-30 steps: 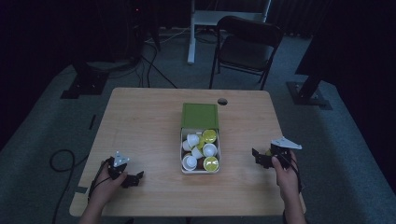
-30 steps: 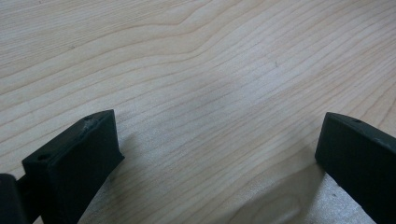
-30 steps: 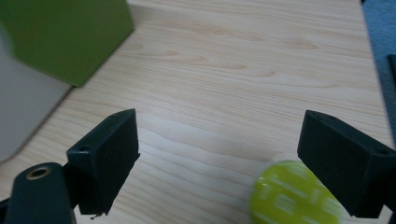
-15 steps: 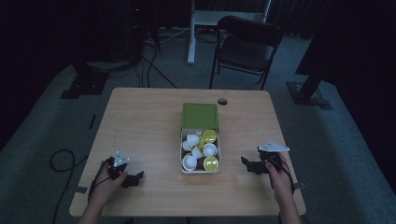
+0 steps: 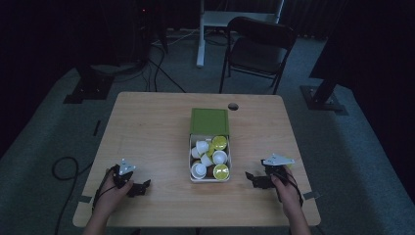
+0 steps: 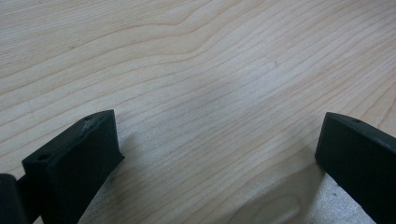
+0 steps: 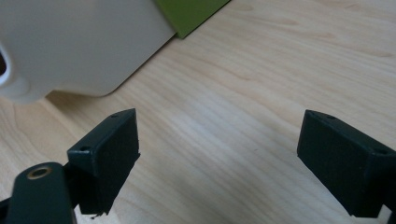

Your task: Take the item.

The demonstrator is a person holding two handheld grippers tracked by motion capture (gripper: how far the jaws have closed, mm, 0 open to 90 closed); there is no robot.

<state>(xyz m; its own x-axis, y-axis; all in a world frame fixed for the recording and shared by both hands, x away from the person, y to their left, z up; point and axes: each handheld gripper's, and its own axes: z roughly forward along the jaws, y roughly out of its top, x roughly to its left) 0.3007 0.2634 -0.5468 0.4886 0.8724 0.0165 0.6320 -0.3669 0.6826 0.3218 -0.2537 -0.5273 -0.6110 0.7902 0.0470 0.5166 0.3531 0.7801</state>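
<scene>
A white box (image 5: 192, 169) with a green lid (image 5: 209, 121) folded back sits mid-table and holds several white and yellow-green capsules (image 5: 219, 143). My right gripper (image 5: 255, 179) rests low on the table just right of the box, open, with bare wood between its jaws. In the right gripper view the box's white wall (image 7: 79, 42) and green lid (image 7: 187, 11) lie ahead at upper left, beyond the gripper (image 7: 219, 158). My left gripper (image 5: 141, 186) lies near the front left of the table, open; between its jaws (image 6: 219, 154) there is bare wood.
The wooden table (image 5: 147, 127) has a round cable hole (image 5: 233, 106) at the back. A folding chair (image 5: 257, 49) stands behind the table, stand bases (image 5: 323, 98) on the floor at either side, and a cable (image 5: 63, 166) loops on the floor at left.
My right gripper has moved down and to the left, closer to the box's front right corner. The left gripper has stayed put.
</scene>
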